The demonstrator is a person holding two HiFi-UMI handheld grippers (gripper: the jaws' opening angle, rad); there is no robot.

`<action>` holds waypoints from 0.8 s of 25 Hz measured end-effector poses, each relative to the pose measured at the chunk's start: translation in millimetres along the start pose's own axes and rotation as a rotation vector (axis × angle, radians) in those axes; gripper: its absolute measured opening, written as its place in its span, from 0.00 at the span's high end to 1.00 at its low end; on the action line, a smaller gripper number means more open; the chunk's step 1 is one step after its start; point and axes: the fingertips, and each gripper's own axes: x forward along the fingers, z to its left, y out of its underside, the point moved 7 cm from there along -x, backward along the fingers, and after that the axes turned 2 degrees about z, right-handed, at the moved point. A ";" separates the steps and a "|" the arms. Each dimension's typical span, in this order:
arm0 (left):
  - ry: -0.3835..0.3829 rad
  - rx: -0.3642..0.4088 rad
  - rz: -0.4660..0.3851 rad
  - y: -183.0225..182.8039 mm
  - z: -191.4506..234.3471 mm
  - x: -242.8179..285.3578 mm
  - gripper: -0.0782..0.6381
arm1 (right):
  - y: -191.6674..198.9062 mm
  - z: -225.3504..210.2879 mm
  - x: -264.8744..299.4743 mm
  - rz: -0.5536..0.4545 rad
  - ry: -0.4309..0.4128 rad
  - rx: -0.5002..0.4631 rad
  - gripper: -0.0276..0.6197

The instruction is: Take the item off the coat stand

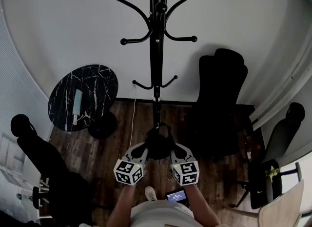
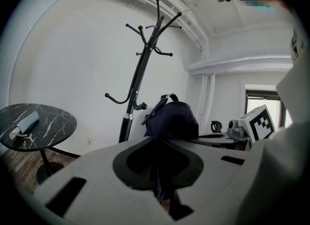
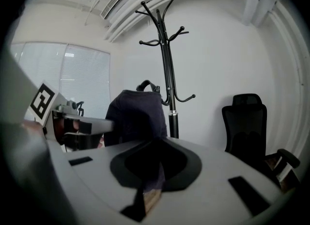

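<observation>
A: Dark bag (image 1: 159, 143) at present?

B: Off the coat stand (image 1: 156, 50), held up between both grippers, just in front of the pole, near the lower hooks (image 1: 170, 80).

A: Left gripper (image 2: 163, 194)?

B: Jaws nearly together, pinching dark cloth of the bag.

A: Right gripper (image 3: 145, 195)?

B: Likewise narrow, clamped on the bag's other side.

Two pale grey claws, the left claw (image 1: 140, 149) and the right claw (image 1: 174, 149), each show as a broad curved shell carrying a white cube (image 1: 129, 171) printed with black square markers. The person wears a light top (image 1: 161, 215), probably short-sleeved though the frame edge cuts it off, and a white shoe (image 1: 150, 192).
</observation>
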 end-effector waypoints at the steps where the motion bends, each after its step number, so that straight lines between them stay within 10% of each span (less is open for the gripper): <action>1: 0.004 0.005 0.002 -0.6 -4.8 0.0 0.85 | -0.1 -2.1 -4.1 -0.002 0.003 0.003 0.91; 20: -0.034 0.004 -0.045 14.9 -67.6 -60.3 0.85 | 12.5 16.8 -74.7 -0.034 -0.058 -0.055 0.91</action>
